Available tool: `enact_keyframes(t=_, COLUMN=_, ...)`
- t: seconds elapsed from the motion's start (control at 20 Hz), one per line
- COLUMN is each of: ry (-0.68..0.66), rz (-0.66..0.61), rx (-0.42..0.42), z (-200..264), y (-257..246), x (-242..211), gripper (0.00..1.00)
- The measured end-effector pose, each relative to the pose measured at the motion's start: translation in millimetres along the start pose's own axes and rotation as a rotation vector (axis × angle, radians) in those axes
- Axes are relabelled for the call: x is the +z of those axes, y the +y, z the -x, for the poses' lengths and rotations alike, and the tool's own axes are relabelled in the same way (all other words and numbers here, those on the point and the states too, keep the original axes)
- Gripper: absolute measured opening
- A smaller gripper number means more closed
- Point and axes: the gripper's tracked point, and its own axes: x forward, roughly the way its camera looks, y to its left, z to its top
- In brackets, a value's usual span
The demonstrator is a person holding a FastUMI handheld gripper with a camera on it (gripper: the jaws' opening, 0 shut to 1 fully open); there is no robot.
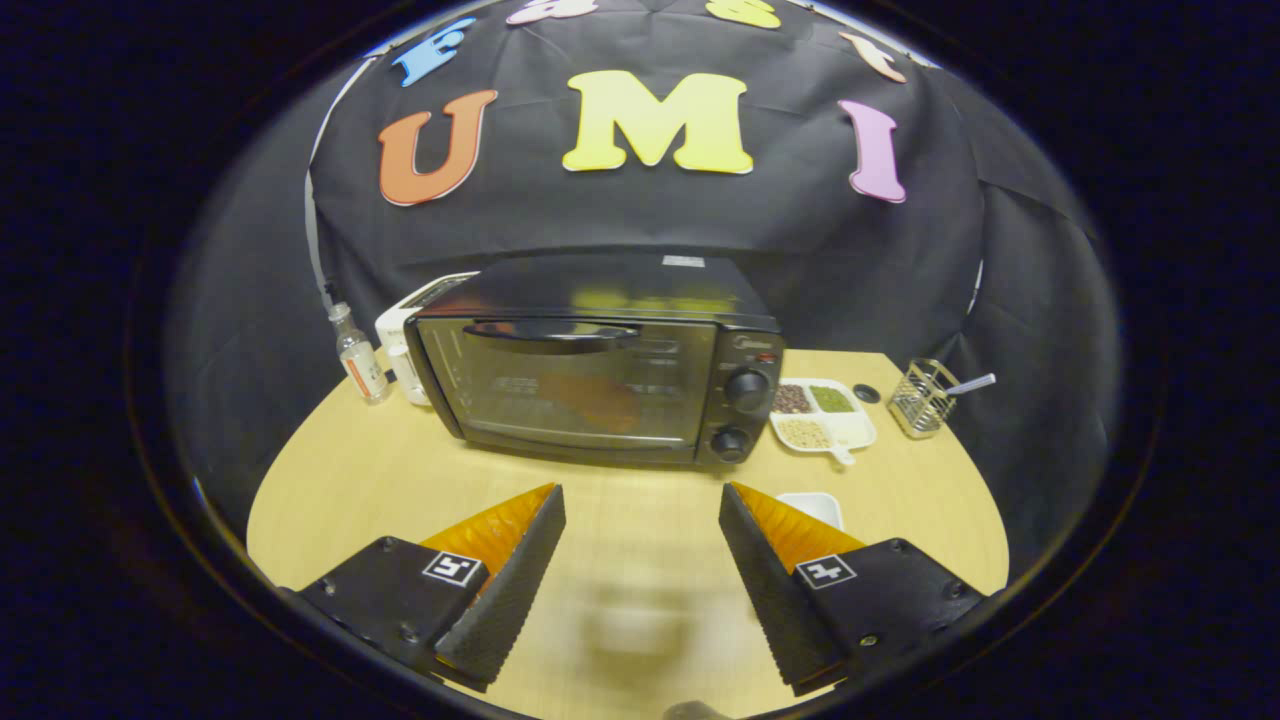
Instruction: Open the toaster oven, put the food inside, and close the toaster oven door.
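With its 2 fingers spread and holding nothing, the gripper [640, 500] hangs over the table's [330, 470] near edge, facing the closed toaster oven [595, 370] at the far edge, seemingly food behind its glass.

The gripper [642, 497] is hovering over the near part of the wooden tabletop [360, 480], its fingers spread wide with nothing between them. Beyond them the toaster oven [600, 370] is sitting toward the far edge, door closed, something orange-brown showing through the glass. Just beside its knob side a white divided dish [822, 413] of grains is lying, with a wire holder [922, 398] near the far right edge. A small bottle [358, 355] is standing at the far left edge, near a white appliance [405, 330] tucked behind the oven.
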Motion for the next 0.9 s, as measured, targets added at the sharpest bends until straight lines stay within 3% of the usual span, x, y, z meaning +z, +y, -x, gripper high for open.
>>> enact_keyframes(t=0.4, ry=-0.052, rz=-0.033, rx=-0.069, z=82, y=-133, x=-2, gripper=0.99)
enact_keyframes(t=0.9, ry=-0.442, rz=-0.035, rx=-0.015, z=244, y=-257, x=128, gripper=0.99)
